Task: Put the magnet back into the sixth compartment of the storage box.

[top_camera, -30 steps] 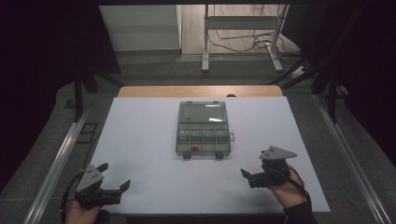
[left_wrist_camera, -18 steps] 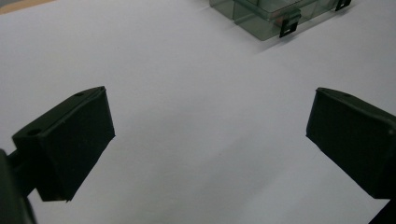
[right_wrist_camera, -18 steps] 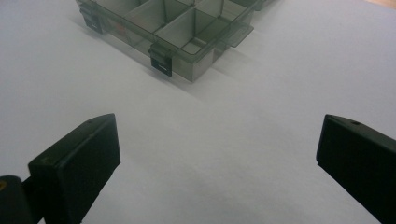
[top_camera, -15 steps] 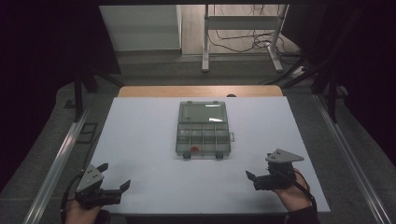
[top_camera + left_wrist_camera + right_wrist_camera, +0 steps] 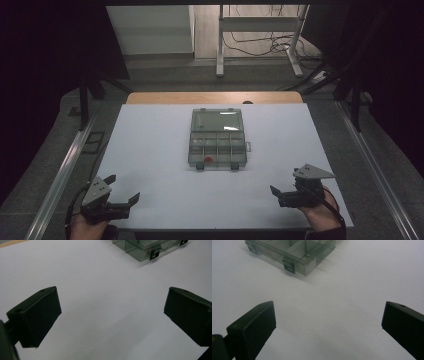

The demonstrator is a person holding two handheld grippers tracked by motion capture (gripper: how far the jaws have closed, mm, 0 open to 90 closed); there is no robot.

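Both claws released, jaws wide: left gripper (image 5: 122, 192) & right gripper (image 5: 280, 192) low at table (image 5: 150, 150) front corners, well apart from open organizer box (image 5: 217, 142) mid-table.

My white table (image 5: 150, 150) fills the middle of the frame, a strip of wood (image 5: 215, 97) along its far edge and metal rails (image 5: 60, 172) down both sides. At the top, a lit floor holds a white cabinet (image 5: 150, 30), a metal frame stand (image 5: 260, 30) and loose cables (image 5: 260, 47). Upper left and upper right lie in darkness.
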